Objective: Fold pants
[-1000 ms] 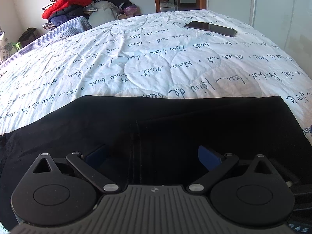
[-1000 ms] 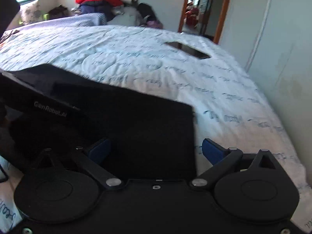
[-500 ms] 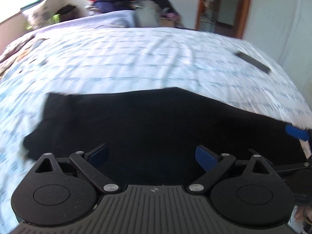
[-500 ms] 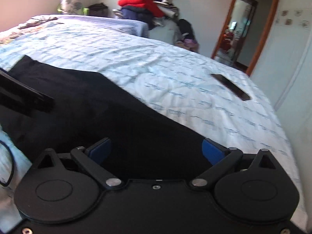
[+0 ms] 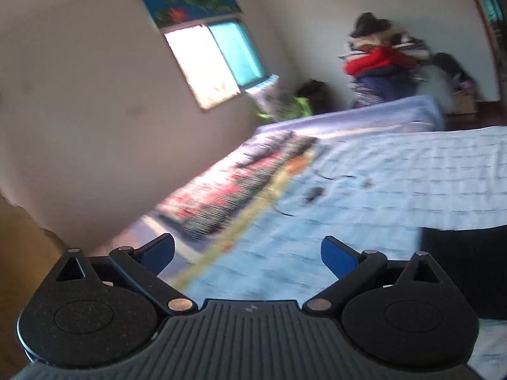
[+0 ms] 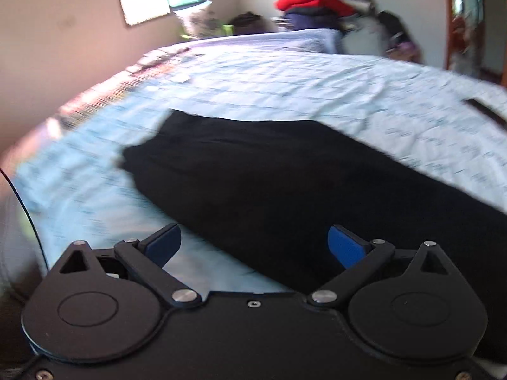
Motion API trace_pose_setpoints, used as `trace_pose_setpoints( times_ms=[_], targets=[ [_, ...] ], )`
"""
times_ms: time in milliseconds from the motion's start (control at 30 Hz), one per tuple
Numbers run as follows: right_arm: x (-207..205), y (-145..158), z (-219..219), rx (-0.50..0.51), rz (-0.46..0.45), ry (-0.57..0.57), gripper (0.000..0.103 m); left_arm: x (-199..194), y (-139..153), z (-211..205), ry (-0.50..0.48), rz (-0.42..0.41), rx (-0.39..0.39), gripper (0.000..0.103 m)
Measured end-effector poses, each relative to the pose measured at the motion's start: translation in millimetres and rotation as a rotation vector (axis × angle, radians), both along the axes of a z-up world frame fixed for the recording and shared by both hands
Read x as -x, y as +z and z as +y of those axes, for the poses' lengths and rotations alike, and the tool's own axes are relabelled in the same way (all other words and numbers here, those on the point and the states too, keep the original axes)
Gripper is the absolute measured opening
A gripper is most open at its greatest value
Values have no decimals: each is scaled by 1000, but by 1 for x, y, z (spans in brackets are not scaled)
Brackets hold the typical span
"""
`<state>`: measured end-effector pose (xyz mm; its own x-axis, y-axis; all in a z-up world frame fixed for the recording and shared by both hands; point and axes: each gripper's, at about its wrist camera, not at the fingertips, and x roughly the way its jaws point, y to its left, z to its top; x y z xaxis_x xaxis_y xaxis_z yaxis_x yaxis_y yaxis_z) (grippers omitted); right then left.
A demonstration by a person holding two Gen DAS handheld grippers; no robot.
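Note:
The black pants [image 6: 285, 183] lie flat in a long strip on the white bedspread [image 6: 317, 82] with blue script. In the right wrist view they run from the middle left to the lower right, and my right gripper [image 6: 255, 243] hovers open over their near edge with nothing between its blue pads. In the left wrist view only one end of the pants [image 5: 465, 253] shows at the right edge. My left gripper [image 5: 247, 255] is raised above the bedspread [image 5: 396, 183] to the left of that end; its jaws are opening and hold nothing.
A patterned blanket [image 5: 240, 183] covers the bed's left side by the wall under a window [image 5: 215, 60]. A heap of clothes [image 6: 320, 3] rises behind the bed. A dark phone [image 6: 484, 110] lies on the bed at far right. A doorway [image 6: 462, 15] opens at the back right.
The left gripper rose off the pants and swung left toward the wall and window, so the pants slid to its right edge. The right gripper turned left and now sees the whole strip.

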<state>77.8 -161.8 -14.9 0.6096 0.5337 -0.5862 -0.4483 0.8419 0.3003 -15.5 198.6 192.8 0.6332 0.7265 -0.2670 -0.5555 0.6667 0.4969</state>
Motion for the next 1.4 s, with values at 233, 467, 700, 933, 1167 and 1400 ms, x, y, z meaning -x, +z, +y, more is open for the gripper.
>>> trace_pose_setpoints(
  times_ms=[233, 467, 700, 933, 1167, 1400],
  targets=[
    [37, 33, -20, -161, 1, -7, 101, 25, 18, 19, 115, -59, -124, 102],
    [16, 18, -9, 226, -157, -283, 101, -69, -94, -52, -432, 132, 373, 101],
    [-35, -33, -26, 324, -57, -449, 101, -128, -177, -136, -612, 166, 363, 97],
    [-32, -47, -30, 302, -15, -500, 101, -154, -210, -147, -651, 189, 463, 98],
    [-32, -43, -24, 294, -98, -508, 101, -157, -218, -156, -624, 135, 455, 98],
    [-32, -60, -30, 260, -89, -518, 101, -157, -230, -160, -603, 126, 472, 98]
  ],
)
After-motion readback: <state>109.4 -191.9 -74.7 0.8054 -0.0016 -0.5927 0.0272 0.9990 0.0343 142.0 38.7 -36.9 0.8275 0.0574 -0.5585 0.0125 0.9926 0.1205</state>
